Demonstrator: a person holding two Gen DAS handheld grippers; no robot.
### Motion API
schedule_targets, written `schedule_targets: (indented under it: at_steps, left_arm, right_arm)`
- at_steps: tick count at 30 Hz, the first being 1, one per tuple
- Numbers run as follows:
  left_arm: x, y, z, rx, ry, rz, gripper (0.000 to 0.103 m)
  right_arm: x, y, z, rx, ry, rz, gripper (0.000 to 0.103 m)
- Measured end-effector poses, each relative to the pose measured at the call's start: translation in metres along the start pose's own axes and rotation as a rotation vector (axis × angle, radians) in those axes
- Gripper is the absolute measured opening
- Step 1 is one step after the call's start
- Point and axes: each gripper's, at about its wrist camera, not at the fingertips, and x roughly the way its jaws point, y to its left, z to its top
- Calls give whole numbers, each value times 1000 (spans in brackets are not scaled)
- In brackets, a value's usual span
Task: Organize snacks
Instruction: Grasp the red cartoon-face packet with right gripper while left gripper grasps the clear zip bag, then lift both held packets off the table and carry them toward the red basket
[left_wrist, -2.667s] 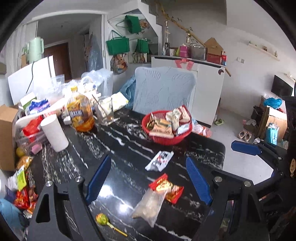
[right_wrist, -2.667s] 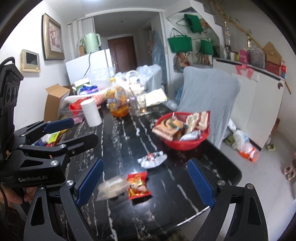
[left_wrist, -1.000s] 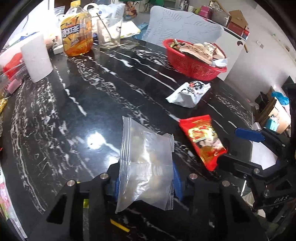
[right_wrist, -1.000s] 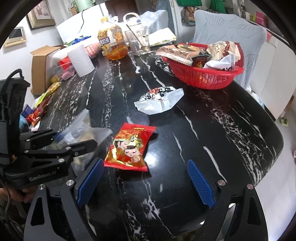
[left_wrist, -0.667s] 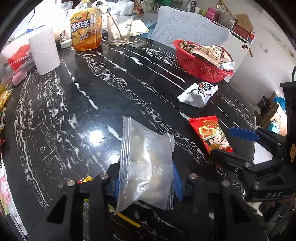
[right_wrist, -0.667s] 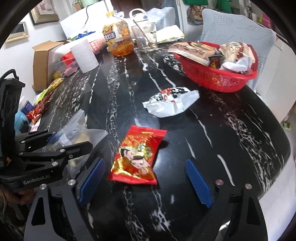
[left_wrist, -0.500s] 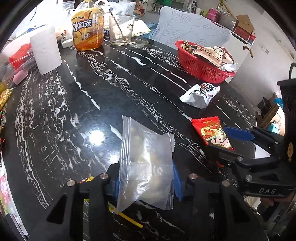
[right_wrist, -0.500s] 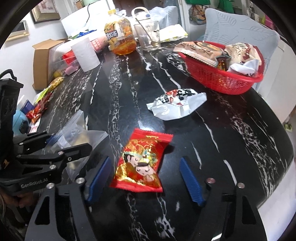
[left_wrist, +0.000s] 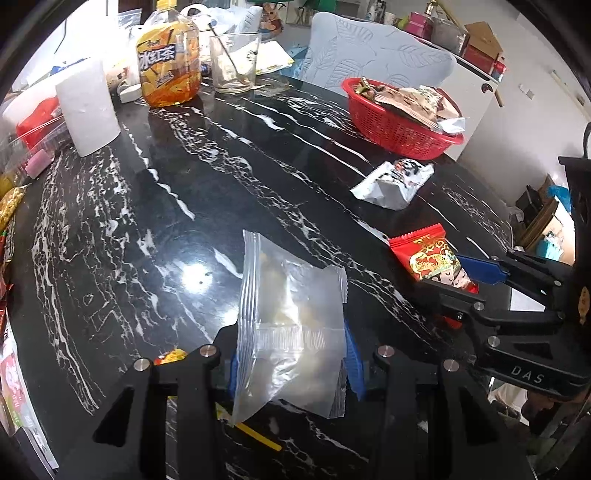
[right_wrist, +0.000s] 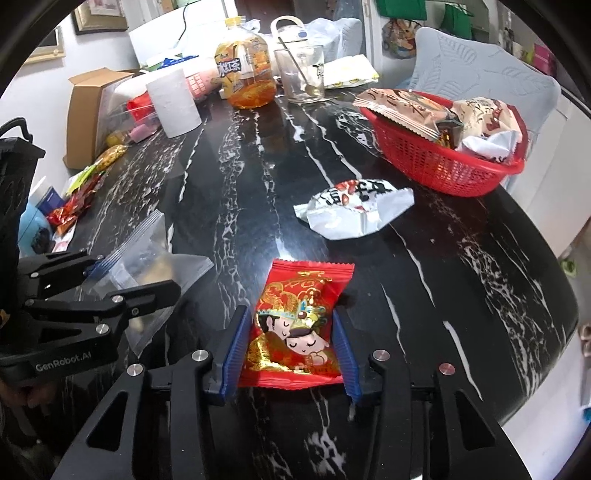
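Left claw (left_wrist: 291, 354): clamped on clear bag (left_wrist: 291, 325), lifted off counter (left_wrist: 184, 192).
Right claw (right_wrist: 290, 354): just closing, pads against red packet (right_wrist: 299, 325).
Basket (right_wrist: 436, 162): full, well apart.

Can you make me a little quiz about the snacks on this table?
1. True or false: the left gripper is holding the clear bag.
2. What does the right gripper have between its blue pads? A) the silver packet B) the red packet C) the paper roll
3. What colour is the basket that holds snacks?

Key: 1 true. 2 B; its jaws have just been closing. 3 red.
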Motion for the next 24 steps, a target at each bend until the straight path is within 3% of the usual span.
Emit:
schedule_targets:
  at_steps: [3,11,15,18,20,24]
  left_arm:
    - [-1,-9,-2,34,1,13,42]
    - [-2,-26,-8,60,30,-61,42]
    - [1,-35,-8,110,24,-48,43]
    - [3,-37,-7,125,30,-42,48]
    - [3,-37,-7,130,31,-47,58]
    - [4,-37,-9,146,4,-16,59]
  right_arm:
    - [-4,-1,-5,-4,4,-3,44]
    - [-15,-3,-18,-10,32,-22,44]
    - [-17,-5,-21,-5,46,-22,46]
    - [-16,-5,-21,-1,35,-29,47]
    - [-15,-5,-20,-4,30,-31,47]
    - [-15,-2,-21,-36,18,-40,45]
